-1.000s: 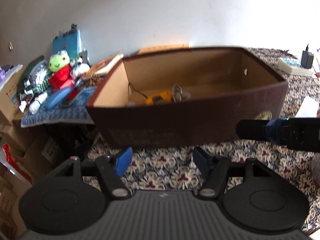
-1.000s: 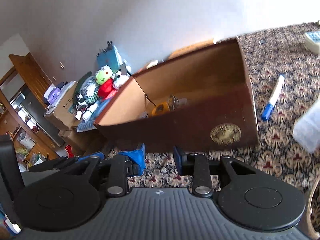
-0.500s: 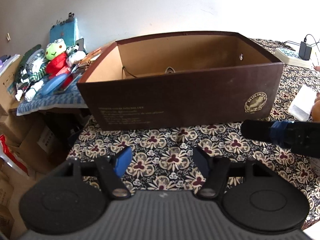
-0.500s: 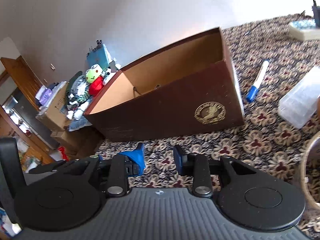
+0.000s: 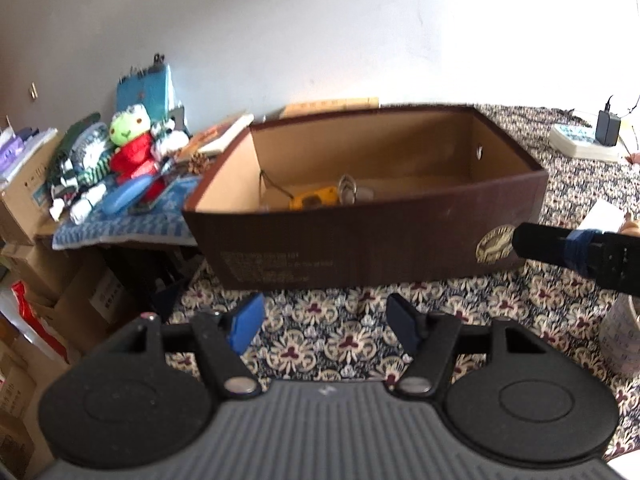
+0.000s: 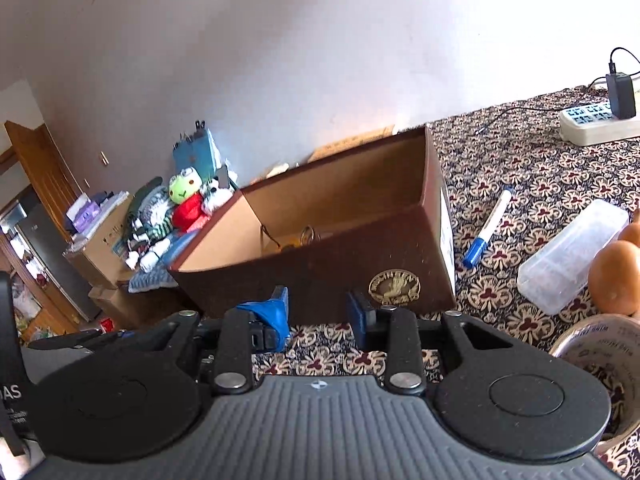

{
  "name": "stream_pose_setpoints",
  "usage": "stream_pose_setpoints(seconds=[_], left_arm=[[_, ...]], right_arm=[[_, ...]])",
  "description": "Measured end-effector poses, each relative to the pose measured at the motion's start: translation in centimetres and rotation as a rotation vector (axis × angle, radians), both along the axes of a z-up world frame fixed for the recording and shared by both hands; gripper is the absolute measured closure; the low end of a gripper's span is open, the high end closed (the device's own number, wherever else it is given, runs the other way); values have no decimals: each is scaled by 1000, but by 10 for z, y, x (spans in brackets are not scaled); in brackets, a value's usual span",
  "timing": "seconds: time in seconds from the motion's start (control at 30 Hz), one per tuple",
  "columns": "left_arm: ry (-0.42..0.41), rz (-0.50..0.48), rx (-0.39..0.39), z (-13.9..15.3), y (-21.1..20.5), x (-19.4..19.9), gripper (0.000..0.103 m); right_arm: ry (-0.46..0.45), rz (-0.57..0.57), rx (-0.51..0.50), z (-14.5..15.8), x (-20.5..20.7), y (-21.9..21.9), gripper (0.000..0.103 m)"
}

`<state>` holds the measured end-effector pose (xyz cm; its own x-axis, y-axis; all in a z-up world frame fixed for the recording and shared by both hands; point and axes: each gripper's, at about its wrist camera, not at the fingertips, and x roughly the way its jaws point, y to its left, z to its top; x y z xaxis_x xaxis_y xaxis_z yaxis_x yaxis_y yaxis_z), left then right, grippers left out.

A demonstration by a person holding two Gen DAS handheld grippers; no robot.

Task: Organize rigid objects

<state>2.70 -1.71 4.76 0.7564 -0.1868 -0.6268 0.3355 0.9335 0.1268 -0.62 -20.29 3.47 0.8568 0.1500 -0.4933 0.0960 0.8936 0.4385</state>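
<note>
Since the earlier frame both views have tipped back over the brown box [image 5: 360,236], so its contents (a yellow tool [image 5: 314,202], something metal) show again. The left gripper [image 5: 324,322] stands wide open and empty; the right gripper [image 6: 316,312] is narrowly parted, also empty. The slim blue-capped marker [image 6: 490,226] lies on the patterned worktop [image 6: 540,176] just beside the box and could roll from a careless pinch.

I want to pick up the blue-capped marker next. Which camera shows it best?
The right wrist view: the marker lies in full sight on the patterned cloth, right of the brown box. The left wrist view does not show it at all.
</note>
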Motion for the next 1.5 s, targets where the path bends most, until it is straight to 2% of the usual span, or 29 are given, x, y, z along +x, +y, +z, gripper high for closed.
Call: stream_pose_setpoints(seconds=[0.17,0.27,0.4,0.5,0.63,0.73,0.87,0.97,1.03,1.23,1.37,1.5], left_arm=[[-42,-17,-25,19,-4,7,34],[-62,-20,-52,28,-5,20,34],[-92,-16,-51,36,-10,43,34],[-79,-28,-93,42,-11,66,34],[-34,-9,-106,39,-16,104,34],[25,-2,-98,28,-19,132,35],[115,-9,-74,15,-20,160,38],[201,-19,-102,11,-16,178,40],[226,-19,-109,12,-14,185,40],[304,10,-62,13,-12,195,40],[322,23,7,16,-12,197,37],[383,10,-9,15,-3,198,37]], right_arm=[[-41,-23,-3,9,3,-10,87],[-54,-33,-7,12,11,-15,87],[-70,-45,-4,15,27,-21,87],[-85,-29,-1,20,42,-24,87],[-79,-37,-64,19,69,-22,87],[-30,-24,-84,11,91,-22,87],[94,27,-116,-2,118,-18,86],[191,65,-107,-6,139,-22,86],[243,84,-90,-7,149,-25,86],[377,99,-86,-1,171,-24,86],[472,97,-66,-5,176,-25,86],[508,97,-62,-6,175,-20,86]])
